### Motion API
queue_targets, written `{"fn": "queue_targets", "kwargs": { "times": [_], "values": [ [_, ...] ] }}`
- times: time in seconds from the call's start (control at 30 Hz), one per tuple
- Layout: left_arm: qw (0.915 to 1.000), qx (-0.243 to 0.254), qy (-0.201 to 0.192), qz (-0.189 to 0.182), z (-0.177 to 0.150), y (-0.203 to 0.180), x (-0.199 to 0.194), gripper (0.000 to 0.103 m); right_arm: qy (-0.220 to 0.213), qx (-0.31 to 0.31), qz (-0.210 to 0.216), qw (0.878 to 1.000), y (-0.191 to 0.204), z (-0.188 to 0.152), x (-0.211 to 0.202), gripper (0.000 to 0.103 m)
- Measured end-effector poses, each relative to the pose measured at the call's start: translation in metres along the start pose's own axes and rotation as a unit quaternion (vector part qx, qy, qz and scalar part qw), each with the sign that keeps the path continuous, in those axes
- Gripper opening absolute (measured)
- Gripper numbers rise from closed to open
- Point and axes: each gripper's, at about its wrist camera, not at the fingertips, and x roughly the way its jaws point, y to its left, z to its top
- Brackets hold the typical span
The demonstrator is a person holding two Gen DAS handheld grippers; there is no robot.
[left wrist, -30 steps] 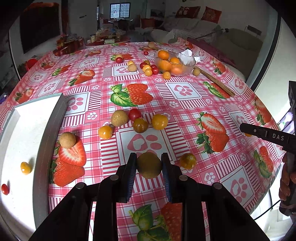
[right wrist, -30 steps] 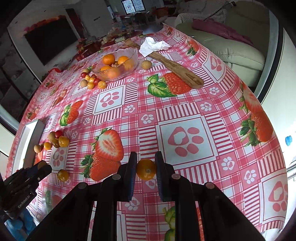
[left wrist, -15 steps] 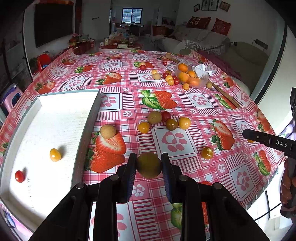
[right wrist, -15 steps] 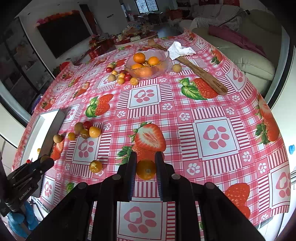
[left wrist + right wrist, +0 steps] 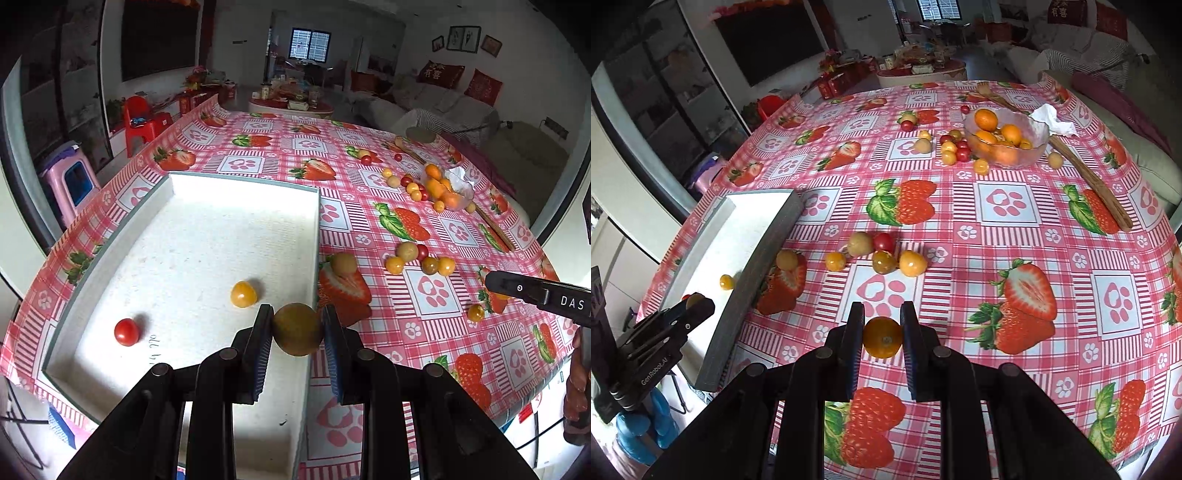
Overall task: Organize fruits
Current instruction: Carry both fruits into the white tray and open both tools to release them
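My left gripper is shut on an olive-brown round fruit, held above the right wall of the white tray. A yellow tomato and a red tomato lie in the tray. My right gripper is shut on an orange-yellow tomato above the tablecloth, right of the tray. The left gripper also shows in the right wrist view. A cluster of loose small fruits lies on the cloth ahead.
A glass bowl of oranges stands at the far right, with more small fruits beside it, a crumpled tissue and a long wooden utensil. One brown fruit lies by the tray wall. The table edge is close below me.
My left gripper has swung left with its fruit, from over the cloth to over the tray's right wall. My right gripper has pulled back and left with its tomato, toward the tray.
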Motion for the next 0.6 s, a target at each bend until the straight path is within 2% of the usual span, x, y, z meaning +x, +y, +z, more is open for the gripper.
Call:
{"fn": "queue_targets", "kwargs": {
  "times": [0.3,0.47,0.6],
  "values": [
    [0.9974,-0.042,0.017,0.057,-0.012,0.066,0.001,0.029,0.029,-0.058,0.059,0.996,0.092,0.015,0.036,0.022],
    [0.9959,-0.049,0.035,0.067,-0.017,0.08,0.012,0.029,0.048,-0.081,0.08,0.992,0.137,0.029,0.063,0.022],
    [0.9954,-0.042,0.045,0.073,-0.02,0.081,0.019,0.029,0.059,-0.099,0.073,0.991,0.163,0.04,0.088,0.022]
  ]
}}
